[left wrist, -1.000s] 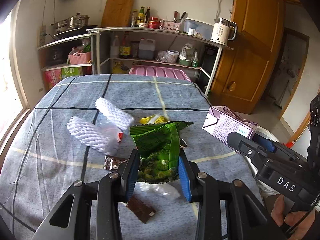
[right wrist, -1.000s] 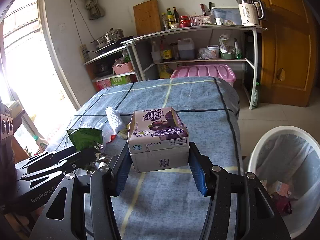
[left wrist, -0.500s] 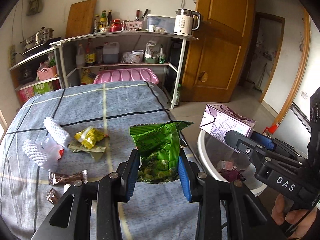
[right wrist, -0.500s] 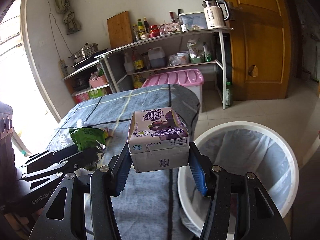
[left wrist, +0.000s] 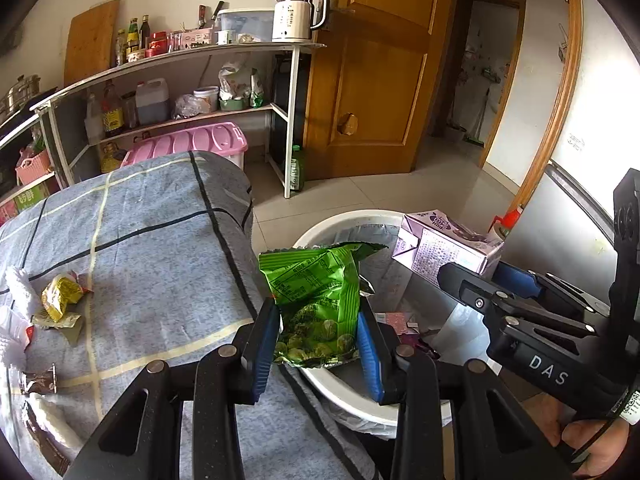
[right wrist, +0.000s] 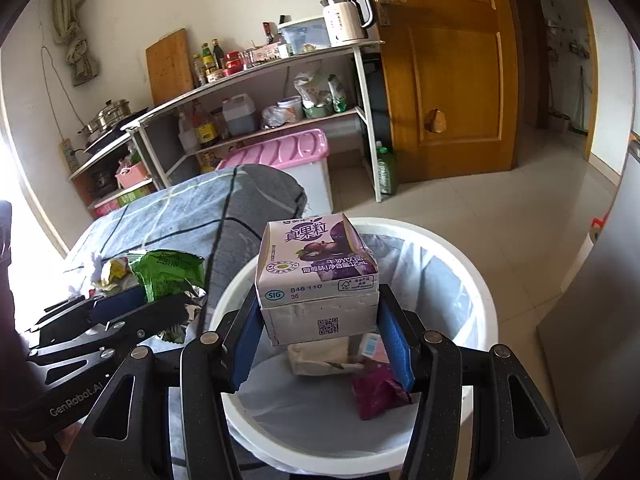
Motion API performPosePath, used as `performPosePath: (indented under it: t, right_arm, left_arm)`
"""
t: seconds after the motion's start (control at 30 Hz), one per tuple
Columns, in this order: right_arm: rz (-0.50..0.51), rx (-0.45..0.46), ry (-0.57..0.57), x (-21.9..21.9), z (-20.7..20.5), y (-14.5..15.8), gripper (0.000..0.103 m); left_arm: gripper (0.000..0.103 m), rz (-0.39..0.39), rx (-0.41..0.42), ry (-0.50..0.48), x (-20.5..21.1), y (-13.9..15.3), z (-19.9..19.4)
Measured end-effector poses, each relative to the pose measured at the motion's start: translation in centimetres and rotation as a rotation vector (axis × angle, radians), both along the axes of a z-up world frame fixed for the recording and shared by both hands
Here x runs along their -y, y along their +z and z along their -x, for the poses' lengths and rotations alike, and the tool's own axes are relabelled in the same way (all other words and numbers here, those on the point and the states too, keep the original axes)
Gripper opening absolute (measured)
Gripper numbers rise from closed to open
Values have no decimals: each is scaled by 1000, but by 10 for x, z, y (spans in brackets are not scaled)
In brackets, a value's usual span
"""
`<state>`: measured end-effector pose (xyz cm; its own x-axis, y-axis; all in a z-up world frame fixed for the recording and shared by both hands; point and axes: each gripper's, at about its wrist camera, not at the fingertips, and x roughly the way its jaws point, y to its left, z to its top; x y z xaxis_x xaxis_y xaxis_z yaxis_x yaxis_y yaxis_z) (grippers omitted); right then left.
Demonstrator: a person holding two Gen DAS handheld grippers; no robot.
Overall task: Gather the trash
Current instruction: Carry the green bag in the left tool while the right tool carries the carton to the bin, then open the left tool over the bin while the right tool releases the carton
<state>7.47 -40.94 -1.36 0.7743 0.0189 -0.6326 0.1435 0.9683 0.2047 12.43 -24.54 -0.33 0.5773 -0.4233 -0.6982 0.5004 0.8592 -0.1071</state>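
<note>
Left wrist view: left tongs [left wrist: 318,326] clamped on the green bag [left wrist: 316,300], right over the bin's near rim [left wrist: 340,388]; wrappers [left wrist: 60,300] sit off to their left on the worktop [left wrist: 160,248].

Right wrist view: right tongs [right wrist: 320,336] gripping the carton [right wrist: 316,280], held above the bin [right wrist: 480,308].

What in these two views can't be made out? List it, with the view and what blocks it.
- Bin floor: right wrist view, hidden by the milk carton and the right gripper.
- Green snack bag sides: left wrist view, covered by the left gripper jaws.
- Table trash: left wrist view, white wrapper cut off at the left edge.
- Carton's small print: right wrist view, too small.
</note>
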Motion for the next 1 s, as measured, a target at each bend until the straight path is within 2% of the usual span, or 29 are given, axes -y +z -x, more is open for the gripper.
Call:
performPosePath:
  t: [0.4,0.53,0.73,1.0]
  right_arm:
    - [-7,-112,-41,30,-9,-37,56]
    - [3,-143,-43,33,-13,-42,56]
    - [6,-145,-45,32,-11,-45,57]
    - [-4,-120,-43,24,-7,-37,57]
  left_arm:
    - [38,-25,-78,-17,31,-29,-15]
    - [46,-32,-95,-24,33,-34,-18]
    - [54,-20,-87,-18,28,-32,-14]
    - [54,5,-64,3,8,-18,-7]
